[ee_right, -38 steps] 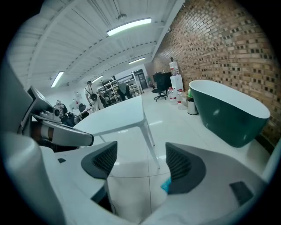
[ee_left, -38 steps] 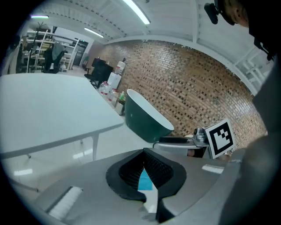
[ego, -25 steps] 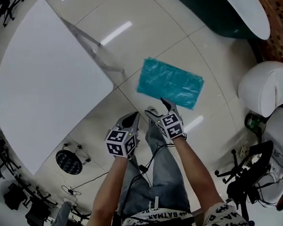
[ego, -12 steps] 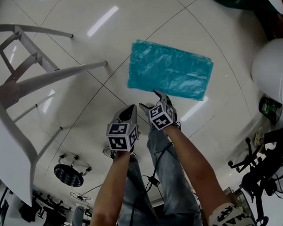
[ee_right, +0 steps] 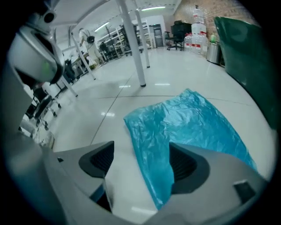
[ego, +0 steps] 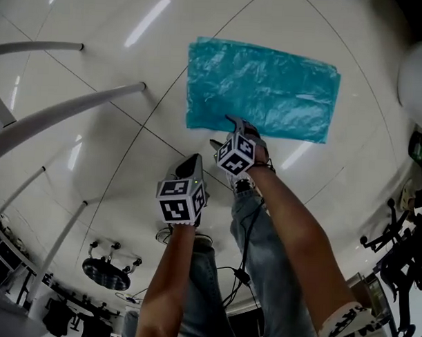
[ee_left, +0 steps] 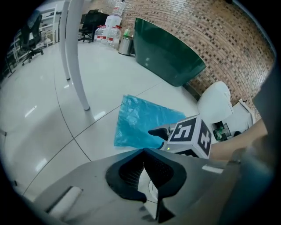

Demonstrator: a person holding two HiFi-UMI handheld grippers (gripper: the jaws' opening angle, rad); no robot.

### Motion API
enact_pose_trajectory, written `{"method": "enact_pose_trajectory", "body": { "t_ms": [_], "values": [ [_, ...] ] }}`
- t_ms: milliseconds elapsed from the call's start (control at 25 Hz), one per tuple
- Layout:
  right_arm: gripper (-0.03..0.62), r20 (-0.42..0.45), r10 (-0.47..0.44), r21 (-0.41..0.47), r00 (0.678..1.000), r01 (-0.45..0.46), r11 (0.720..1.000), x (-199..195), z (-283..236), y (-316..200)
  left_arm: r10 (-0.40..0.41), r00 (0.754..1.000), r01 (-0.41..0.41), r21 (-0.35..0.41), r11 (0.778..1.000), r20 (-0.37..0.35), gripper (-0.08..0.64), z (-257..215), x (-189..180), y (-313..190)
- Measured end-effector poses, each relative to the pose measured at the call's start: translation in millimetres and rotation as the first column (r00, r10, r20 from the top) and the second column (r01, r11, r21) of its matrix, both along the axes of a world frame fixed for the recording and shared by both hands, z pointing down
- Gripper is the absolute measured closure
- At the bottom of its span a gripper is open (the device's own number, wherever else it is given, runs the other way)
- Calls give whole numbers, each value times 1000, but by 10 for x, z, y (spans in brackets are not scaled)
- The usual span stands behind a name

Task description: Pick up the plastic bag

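A teal plastic bag (ego: 262, 87) lies flat on the glossy tiled floor. My right gripper (ego: 222, 131) hangs at the bag's near left edge, open. In the right gripper view the bag (ee_right: 184, 123) reaches in between the spread jaws, its edge close to the right pad (ee_right: 184, 163); I cannot tell if the pad touches it. My left gripper (ego: 194, 162) stays behind and left of the right one, off the bag, shut with nothing in it. In the left gripper view its pads meet (ee_left: 143, 154) and the bag (ee_left: 138, 123) lies ahead.
White table legs (ego: 61, 111) slant across the left. A dark green counter (ee_left: 169, 55) and a white rounded seat (ee_left: 215, 103) stand beyond the bag. A floor fan (ego: 102, 271) and chair bases (ego: 395, 240) are near the person's legs (ego: 262, 283).
Both grippers moved forward toward the bag, which looms larger. The right gripper went from short of the bag to its near edge. The left stays shut.
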State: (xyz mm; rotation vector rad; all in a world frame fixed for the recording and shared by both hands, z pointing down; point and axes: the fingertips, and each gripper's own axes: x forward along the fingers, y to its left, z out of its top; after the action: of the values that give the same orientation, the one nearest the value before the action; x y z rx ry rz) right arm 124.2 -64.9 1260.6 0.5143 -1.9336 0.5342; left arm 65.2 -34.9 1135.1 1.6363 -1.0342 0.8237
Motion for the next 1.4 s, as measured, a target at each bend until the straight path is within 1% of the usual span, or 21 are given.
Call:
{"method": "enact_pose_trajectory", "body": {
  "t_ms": [120, 240, 320, 400, 560, 600, 640, 680, 720, 840, 920, 960, 1040, 1080, 1160, 1200, 1280, 1320, 1400],
  "values": [
    [183, -61, -94, 71, 994, 98, 993, -60, 255, 4, -3, 1000, 3, 6, 1000, -13, 560, 149, 6, 68],
    [184, -102, -152, 126, 983, 165, 978, -103, 385, -12, -11, 1000, 11, 8, 1000, -26, 560, 209, 27, 151],
    [183, -125, -181, 140, 975, 198, 970, -84, 436, -52, -18, 999, 19, 11, 1000, -35, 560, 213, 42, 177],
    [184, -134, -189, 124, 973, 206, 971, -40, 495, -66, -21, 999, 21, 10, 1000, -44, 560, 220, 63, 207],
    [196, -87, -145, 45, 986, 149, 988, 7, 551, -58, -18, 999, 18, 5, 1000, -47, 560, 243, 88, 263],
    [224, -81, -138, 43, 987, 141, 989, 18, 538, -77, -20, 999, 20, 5, 1000, -49, 560, 246, 92, 268],
    [271, -76, -125, 45, 989, 129, 991, 36, 522, -103, -23, 999, 23, 5, 1000, -49, 560, 246, 96, 269],
    [379, -70, -109, 46, 992, 112, 993, 58, 508, -129, -25, 998, 25, 5, 1000, -50, 560, 242, 98, 269],
    [402, -65, -95, 43, 993, 97, 994, 77, 501, -149, -26, 998, 27, 6, 1000, -50, 560, 237, 101, 267],
    [440, -58, -67, 30, 996, 69, 997, 113, 502, -210, -26, 998, 26, 11, 1000, -53, 560, 230, 121, 250],
    [512, -53, -46, 29, 998, 47, 998, 135, 478, -267, -27, 998, 28, 12, 1000, -54, 560, 220, 133, 244],
    [579, -48, -38, 31, 998, 40, 999, 144, 446, -291, -29, 998, 30, 13, 999, -55, 560, 205, 139, 240],
    [592, -21, -13, 28, 1000, 14, 1000, 166, 342, -322, -34, 998, 35, 18, 999, -55, 560, 146, 152, 225],
    [592, 0, 16, 23, 1000, -16, 1000, 187, 265, -341, -36, 998, 37, 22, 999, -55, 560, 98, 159, 212],
    [592, 61, 111, 8, 992, -112, 994, 243, 40, -401, -41, 998, 43, 33, 999, -55, 560, -40, 177, 168],
    [592, 103, 169, -3, 980, -170, 985, 265, -114, -434, -45, 997, 48, 42, 998, -57, 560, -133, 186, 136],
    [592, 188, 269, -22, 944, -270, 963, 299, -477, -498, -51, 997, 55, 64, 996, -61, 560, -365, 211, 53],
    [592, 224, 301, -20, 927, -304, 952, 325, -667, -538, -50, 997, 56, 80, 995, -65, 560, -499, 230, -4],
    [591, 277, 329, 8, 903, -345, 939, 412, -1043, -631, -44, 996, 53, 121, 991, -74, 560, -797, 288, -151]
  ]
}}
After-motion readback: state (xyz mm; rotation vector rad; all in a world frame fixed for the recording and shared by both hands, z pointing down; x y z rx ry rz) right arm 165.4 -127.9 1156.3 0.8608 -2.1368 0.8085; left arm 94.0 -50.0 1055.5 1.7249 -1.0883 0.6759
